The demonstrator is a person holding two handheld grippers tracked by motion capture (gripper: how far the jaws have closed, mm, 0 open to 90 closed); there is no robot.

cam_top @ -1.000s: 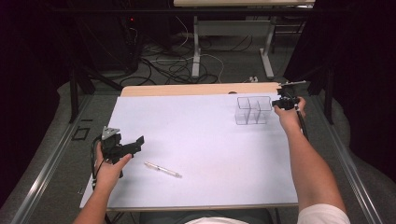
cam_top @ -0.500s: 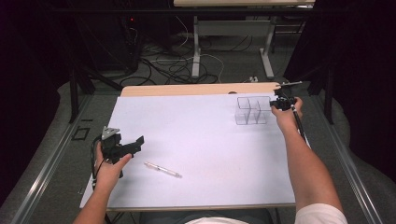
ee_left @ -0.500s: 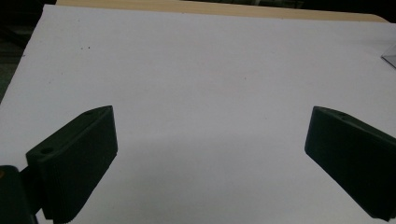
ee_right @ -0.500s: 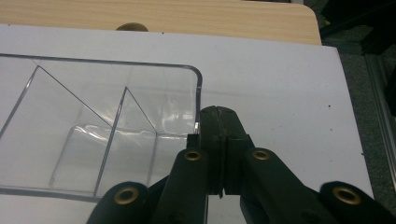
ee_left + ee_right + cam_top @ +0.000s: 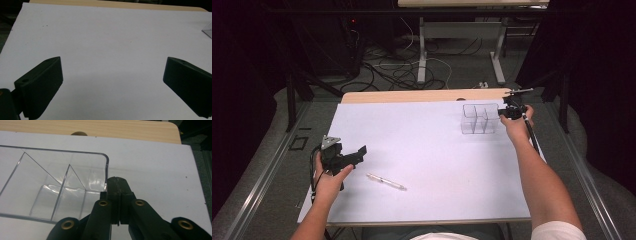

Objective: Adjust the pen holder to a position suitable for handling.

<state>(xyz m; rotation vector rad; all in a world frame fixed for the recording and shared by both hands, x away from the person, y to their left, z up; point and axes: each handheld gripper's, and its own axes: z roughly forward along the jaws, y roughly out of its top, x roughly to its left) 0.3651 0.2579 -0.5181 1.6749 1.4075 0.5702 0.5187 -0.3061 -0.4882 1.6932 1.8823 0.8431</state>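
Your right gripper (image 5: 115,185) pinches the clear divided box (image 5: 479,119) near the white worktop's (image 5: 432,140) far right corner; left fingers (image 5: 40,85) spread wide; cables (image 5: 397,70) beyond.

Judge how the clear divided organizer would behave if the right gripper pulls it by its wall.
The clear organizer looks thin-walled and empty, so probably light and likely to slide on the white sheet. The right gripper, shut at one rim corner, may make it pivot or tip.

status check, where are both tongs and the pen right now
Left tongs open, empty. Right tongs shut on clear organizer wall. Pen flat on table, nothing blocking.
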